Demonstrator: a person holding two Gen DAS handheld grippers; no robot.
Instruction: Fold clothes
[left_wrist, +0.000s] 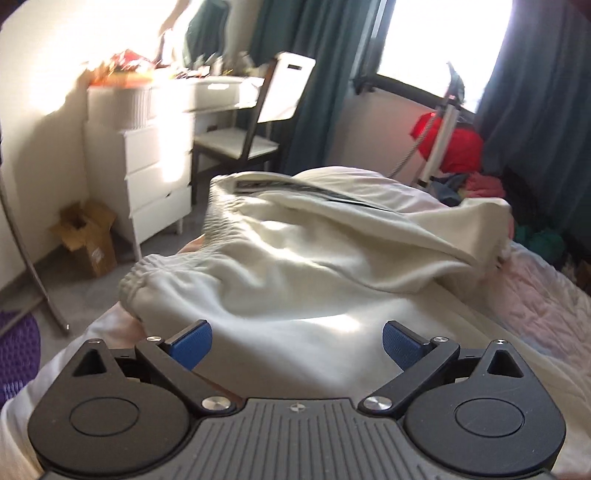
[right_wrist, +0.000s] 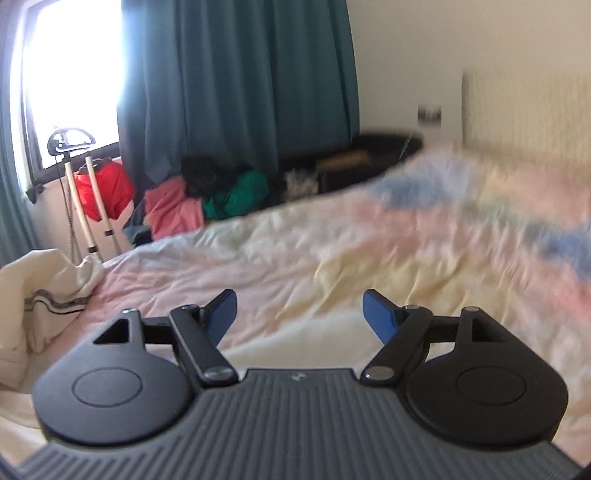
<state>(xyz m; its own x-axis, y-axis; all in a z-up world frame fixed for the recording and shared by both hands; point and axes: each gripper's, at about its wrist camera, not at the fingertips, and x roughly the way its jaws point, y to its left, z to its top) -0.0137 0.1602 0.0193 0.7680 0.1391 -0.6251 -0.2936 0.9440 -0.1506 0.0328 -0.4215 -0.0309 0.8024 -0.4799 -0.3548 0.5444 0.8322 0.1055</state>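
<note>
Pastel quilt (right_wrist: 332, 258) under cream garment (left_wrist: 295, 266); teal curtains (right_wrist: 240, 92); both grippers' fingers wide, empty.

A white chest of drawers (left_wrist: 157, 173) stands against the far left wall with an open cardboard box (left_wrist: 86, 236) on the carpet beside it, and to its right a dark-framed chair (left_wrist: 255, 125) sits at a cluttered white desk (left_wrist: 218, 90). Teal curtains (right_wrist: 236, 85) hang either side of the bright window (left_wrist: 443, 37). Below it stand a garment steamer pole (right_wrist: 86, 199) with something red (right_wrist: 105, 186) behind it and a heap of pink and green clothes (right_wrist: 207, 203), all beyond the pastel bedspread (right_wrist: 369, 243).
</note>
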